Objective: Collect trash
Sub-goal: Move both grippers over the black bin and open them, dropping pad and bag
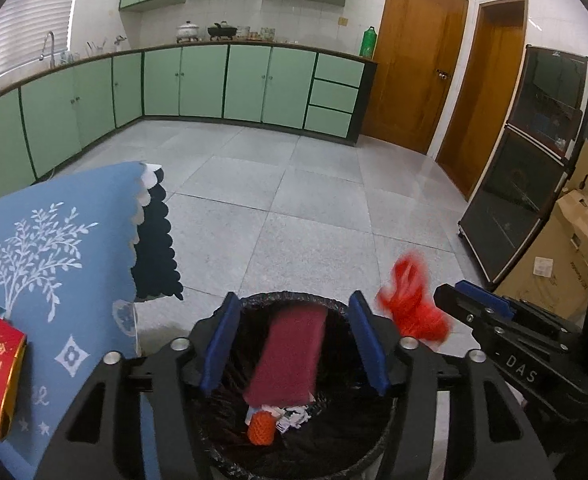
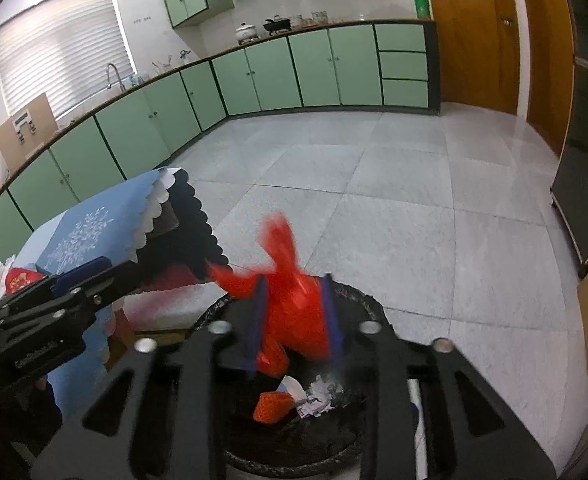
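Red plastic bag [image 2: 294,300], blurred, sits between the pads of the right gripper [image 2: 294,316] above the black-lined bin [image 2: 369,308]; whether they still pinch it is unclear. The left gripper [image 1: 294,344] stands open, a maroon pad [image 1: 290,356] falling loose over the bin. Best to spread both wide directly over the opening.

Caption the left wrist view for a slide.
Left gripper open above the black-lined bin, a maroon pad blurred between its jaws.
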{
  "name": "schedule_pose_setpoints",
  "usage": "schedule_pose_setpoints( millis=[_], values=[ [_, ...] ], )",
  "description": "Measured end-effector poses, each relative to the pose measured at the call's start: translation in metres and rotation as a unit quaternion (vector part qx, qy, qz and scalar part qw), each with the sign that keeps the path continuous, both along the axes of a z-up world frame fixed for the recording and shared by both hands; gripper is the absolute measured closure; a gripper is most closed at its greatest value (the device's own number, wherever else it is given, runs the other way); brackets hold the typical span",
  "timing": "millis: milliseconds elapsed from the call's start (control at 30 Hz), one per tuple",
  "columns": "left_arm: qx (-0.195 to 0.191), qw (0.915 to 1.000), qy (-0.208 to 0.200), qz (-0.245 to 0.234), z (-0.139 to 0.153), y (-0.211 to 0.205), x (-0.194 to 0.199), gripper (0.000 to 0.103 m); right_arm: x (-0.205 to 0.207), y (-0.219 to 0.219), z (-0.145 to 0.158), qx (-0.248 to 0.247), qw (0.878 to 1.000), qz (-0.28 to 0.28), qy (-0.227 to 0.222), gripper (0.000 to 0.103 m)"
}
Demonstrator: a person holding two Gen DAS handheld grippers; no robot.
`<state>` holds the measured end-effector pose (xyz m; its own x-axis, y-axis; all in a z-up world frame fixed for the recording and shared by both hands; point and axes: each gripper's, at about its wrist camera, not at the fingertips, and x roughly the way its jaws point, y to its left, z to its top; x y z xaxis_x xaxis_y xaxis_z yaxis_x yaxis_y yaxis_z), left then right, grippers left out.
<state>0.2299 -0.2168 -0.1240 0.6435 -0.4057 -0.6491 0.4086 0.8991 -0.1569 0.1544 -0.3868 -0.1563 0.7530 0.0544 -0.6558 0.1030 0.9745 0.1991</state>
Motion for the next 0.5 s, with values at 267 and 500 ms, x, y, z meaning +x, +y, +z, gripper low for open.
schedule_pose_setpoints(
  millis=[267, 500],
  values=[
    [0.005, 0.9998, -0.013, 0.013, 0.013, 0.015, -0.007, 0.039, -0.011, 0.003, 0.011, -0.011, 1.0, -0.023, -0.015, 0.027],
    [0.006, 0.998, -0.043, 0.045, 0.04, 0.057, -0.03, 0.027, -0.029, 0.023, 0.032, -0.011, 0.999, -0.019, -0.039, 0.011]
  ],
)
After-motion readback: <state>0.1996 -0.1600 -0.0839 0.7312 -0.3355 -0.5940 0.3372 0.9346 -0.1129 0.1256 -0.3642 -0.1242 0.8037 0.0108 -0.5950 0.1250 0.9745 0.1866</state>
